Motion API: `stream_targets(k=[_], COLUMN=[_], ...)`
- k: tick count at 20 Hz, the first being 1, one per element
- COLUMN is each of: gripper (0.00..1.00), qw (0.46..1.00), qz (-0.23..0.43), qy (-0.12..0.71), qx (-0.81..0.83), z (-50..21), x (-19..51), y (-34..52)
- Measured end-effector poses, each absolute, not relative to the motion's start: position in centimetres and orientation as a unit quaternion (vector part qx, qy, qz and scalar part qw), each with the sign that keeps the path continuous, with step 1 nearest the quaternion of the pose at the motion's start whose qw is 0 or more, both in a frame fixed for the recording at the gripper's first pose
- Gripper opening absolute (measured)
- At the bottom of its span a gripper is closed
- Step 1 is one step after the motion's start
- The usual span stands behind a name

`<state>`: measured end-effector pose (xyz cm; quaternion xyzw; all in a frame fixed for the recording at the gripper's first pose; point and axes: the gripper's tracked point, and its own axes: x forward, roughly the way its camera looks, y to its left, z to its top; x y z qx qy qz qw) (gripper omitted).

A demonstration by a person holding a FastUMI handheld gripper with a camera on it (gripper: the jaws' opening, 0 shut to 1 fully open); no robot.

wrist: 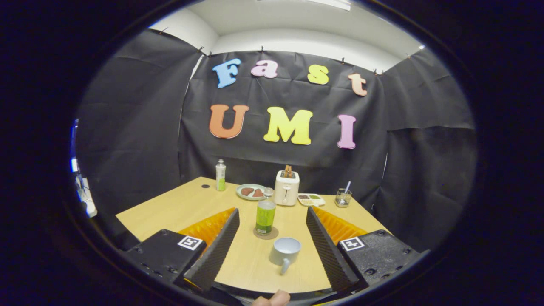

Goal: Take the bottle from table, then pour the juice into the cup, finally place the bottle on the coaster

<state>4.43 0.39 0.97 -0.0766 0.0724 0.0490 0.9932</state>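
The gripper [272, 244] was spread wide, grasping nothing, its two fingers [216, 250] held apart above a wooden table [170, 212]. Between the fingers sat a cup [285, 251], mouth facing up, handle toward the camera. Just beyond the cup, the green bottle [265, 216] stood upright on a round coaster [266, 233]. Farther back sat a toaster [286, 187], with a plate [250, 191] of food to its left and a small tray [311, 199] and a glass [343, 197] to its right. A second bottle [220, 174] stood well apart by the left back edge.
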Motion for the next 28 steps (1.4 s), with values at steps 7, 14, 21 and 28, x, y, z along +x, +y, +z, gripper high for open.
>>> stream_targets(k=[7, 14, 21, 28], gripper=[1.00, 1.00, 1.00, 1.00], qw=[0.995, 0.997, 0.999, 0.999], qz=[0.042, 0.029, 0.012, 0.011], qy=[0.069, 0.055, 0.037, 0.035], qx=[-0.057, -0.035, -0.009, -0.018], z=[1.8, 3.4, 4.7, 4.9], x=[3.8, 2.9, 2.4, 2.1], y=[-0.3, -2.4, -4.9, -5.4])
